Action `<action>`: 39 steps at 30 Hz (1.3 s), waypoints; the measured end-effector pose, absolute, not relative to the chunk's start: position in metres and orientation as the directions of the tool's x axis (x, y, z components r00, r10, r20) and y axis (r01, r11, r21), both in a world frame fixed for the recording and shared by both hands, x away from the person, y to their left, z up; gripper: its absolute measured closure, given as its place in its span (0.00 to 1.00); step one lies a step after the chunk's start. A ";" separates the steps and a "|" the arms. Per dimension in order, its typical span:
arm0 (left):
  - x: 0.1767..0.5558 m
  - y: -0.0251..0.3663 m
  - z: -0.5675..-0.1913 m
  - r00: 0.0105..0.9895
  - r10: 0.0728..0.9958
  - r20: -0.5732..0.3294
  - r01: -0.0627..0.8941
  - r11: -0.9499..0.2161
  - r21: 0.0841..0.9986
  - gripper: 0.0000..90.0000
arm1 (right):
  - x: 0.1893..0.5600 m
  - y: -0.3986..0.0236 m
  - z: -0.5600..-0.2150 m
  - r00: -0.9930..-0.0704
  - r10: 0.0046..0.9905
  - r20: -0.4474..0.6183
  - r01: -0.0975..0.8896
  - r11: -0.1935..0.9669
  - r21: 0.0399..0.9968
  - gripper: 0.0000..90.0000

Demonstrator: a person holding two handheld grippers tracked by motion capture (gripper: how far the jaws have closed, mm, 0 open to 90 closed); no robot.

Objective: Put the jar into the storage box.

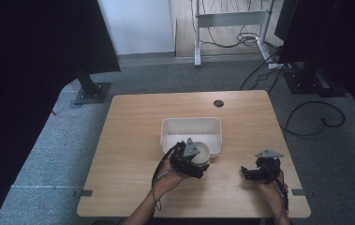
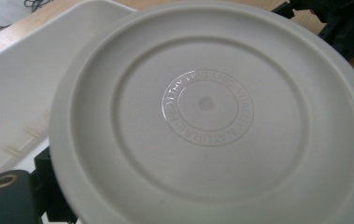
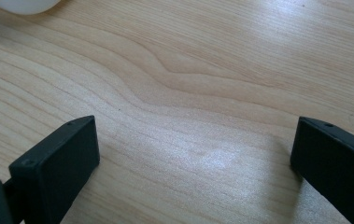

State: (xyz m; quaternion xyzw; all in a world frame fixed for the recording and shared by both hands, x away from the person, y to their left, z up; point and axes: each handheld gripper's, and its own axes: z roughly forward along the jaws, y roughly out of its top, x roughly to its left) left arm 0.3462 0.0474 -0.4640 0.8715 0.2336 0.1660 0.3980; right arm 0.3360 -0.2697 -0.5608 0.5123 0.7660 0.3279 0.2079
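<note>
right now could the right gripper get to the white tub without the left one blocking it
Probably yes. The right gripper is open and empty over bare table, and the white tub lies up and left of it. The left gripper holds a plate at the tub's near edge, so the tub's right side looks free.

Plate (image 2: pixel 202 116) hides most of the bin (image 2: pixel 20 88) behind it; plate's lower and right rim cropped; embossed lettering partly illegible.

Both grippers were black and boxy: the left gripper (image 1: pixel 189 161) and right gripper (image 1: pixel 259 171) each carried a grey three-cornered plate behind the fingers (image 3: pixel 55 163), whose flat rectangular pads showed small screw holes; black cables trailed back.
</note>
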 end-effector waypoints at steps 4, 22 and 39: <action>0.352 0.049 -0.460 0.829 0.549 0.106 0.279 -0.571 0.772 0.11 | 0.336 -0.270 -0.561 -0.388 0.921 0.017 0.649 0.260 0.715 0.01; 0.385 0.060 -0.455 0.776 0.624 0.094 0.327 -0.525 0.786 0.11 | 0.336 -0.270 -0.561 -0.389 0.921 0.018 0.649 0.260 0.715 0.01; 0.410 0.061 -0.469 0.722 0.687 0.078 0.370 -0.479 0.796 0.11 | 0.336 -0.270 -0.561 -0.388 0.921 0.018 0.649 0.260 0.715 0.01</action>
